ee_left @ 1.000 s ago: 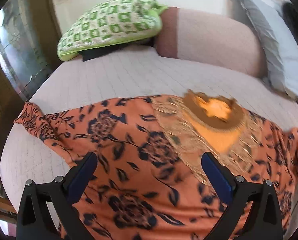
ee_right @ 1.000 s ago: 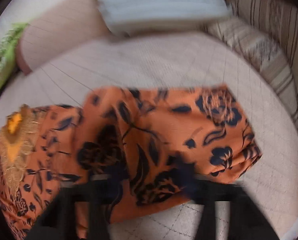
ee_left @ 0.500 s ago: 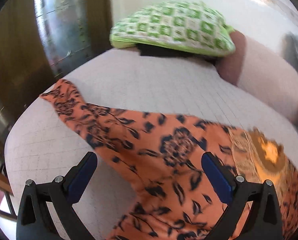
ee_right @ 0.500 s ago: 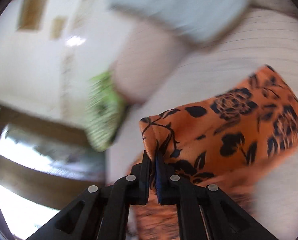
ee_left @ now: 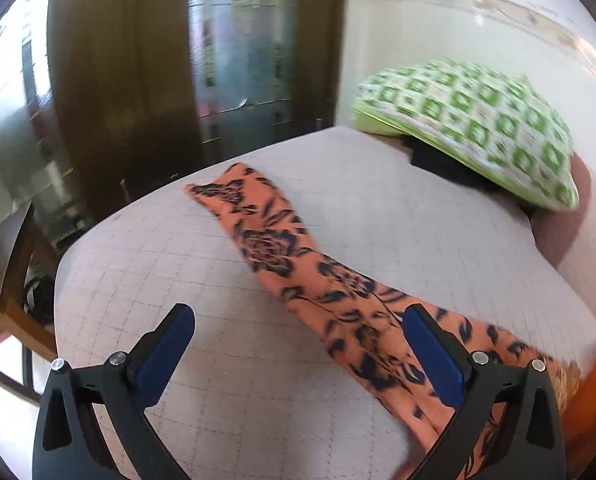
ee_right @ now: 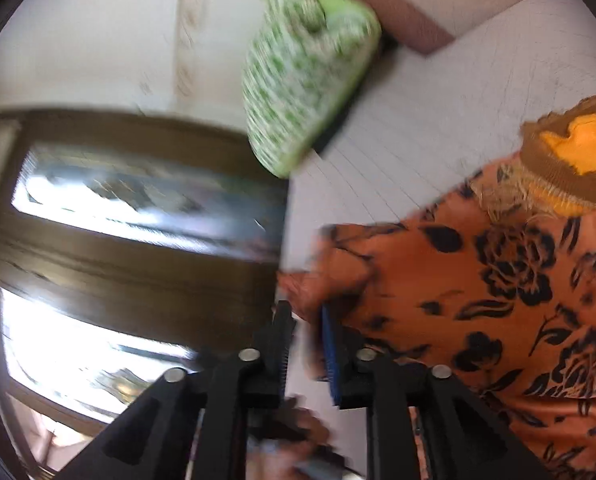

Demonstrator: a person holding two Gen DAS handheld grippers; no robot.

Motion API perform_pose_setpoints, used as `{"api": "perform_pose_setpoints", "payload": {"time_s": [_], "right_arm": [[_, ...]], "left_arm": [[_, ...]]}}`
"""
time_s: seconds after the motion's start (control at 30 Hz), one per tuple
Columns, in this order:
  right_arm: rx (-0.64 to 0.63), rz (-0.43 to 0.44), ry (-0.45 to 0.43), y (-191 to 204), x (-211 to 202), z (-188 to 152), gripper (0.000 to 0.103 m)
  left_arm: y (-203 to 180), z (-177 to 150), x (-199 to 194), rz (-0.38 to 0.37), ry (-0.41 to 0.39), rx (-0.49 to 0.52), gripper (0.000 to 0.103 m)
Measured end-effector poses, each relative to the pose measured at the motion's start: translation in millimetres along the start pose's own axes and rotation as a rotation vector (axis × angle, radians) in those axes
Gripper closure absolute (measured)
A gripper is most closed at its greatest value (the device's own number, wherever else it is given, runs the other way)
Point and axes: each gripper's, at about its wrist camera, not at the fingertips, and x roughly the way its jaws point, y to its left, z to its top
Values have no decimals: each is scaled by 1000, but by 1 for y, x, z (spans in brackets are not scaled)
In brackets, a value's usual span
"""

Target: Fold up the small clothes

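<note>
An orange dress with a dark blue flower print lies on the bed. Its left sleeve (ee_left: 269,248) runs diagonally toward the bed's far corner. My left gripper (ee_left: 298,312) hovers wide open above the quilt, its right finger over the sleeve's base and nothing between the fingers. In the right wrist view the dress body (ee_right: 498,280) and its gold-embroidered neckline (ee_right: 566,160) fill the right side. My right gripper (ee_right: 306,316) is opening. A fold of orange cloth still sits loosely between its narrow jaws, and a gap shows beside the left pad.
The bed (ee_left: 177,260) has a pale quilted cover. A green checked pillow (ee_left: 470,120) and a pink bolster (ee_left: 558,232) lie at its head. A dark wooden door with glass panes (ee_left: 129,80) stands beyond the bed's edge, and wooden furniture (ee_left: 13,240) stands at the left.
The left gripper swept left along the dress from the neckline to the sleeve, staying open. The right gripper carried a fold of cloth across toward the neckline, and its clamped jaws have parted slightly.
</note>
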Motion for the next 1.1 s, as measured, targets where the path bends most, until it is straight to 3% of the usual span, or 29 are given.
{"api": "perform_pose_setpoints", "payload": {"time_s": [0.07,0.17,0.23,0.3,0.33,0.5,0.63,0.83,0.97,1.03,1.07,1.1], "right_arm": [[-25,-4,23,-7,7,-6,84],[-155,-105,0,-4,-11,-6,79],[-205,-177,-39,-10,-42,-6,66],[-235,-275,-109,-17,-73,2,26],[-252,-323,-180,-27,-97,1,25],[-181,-531,-349,-84,-179,15,25],[-34,-621,-422,-154,-228,38,25],[68,-617,-420,-211,-232,62,25],[64,-539,-387,-228,-212,77,25],[36,-549,-351,-233,-195,81,40],[40,-565,-342,-235,-190,81,71],[55,-583,-343,-236,-188,81,80]], "left_arm": [[5,0,1,-25,7,-24,0],[-9,-5,-1,-78,24,-6,0],[-29,-10,-6,-117,30,61,0],[-54,-18,-12,-133,25,168,0],[-63,-21,-13,-137,27,207,0],[-101,-46,2,-211,144,320,0],[-126,-59,21,-178,189,380,0],[-155,-74,36,-176,245,421,0],[-174,-87,41,-137,235,495,0],[-180,-91,41,-126,225,521,0],[-181,-91,39,-126,218,527,0],[-183,-92,38,-127,211,536,0]]}}
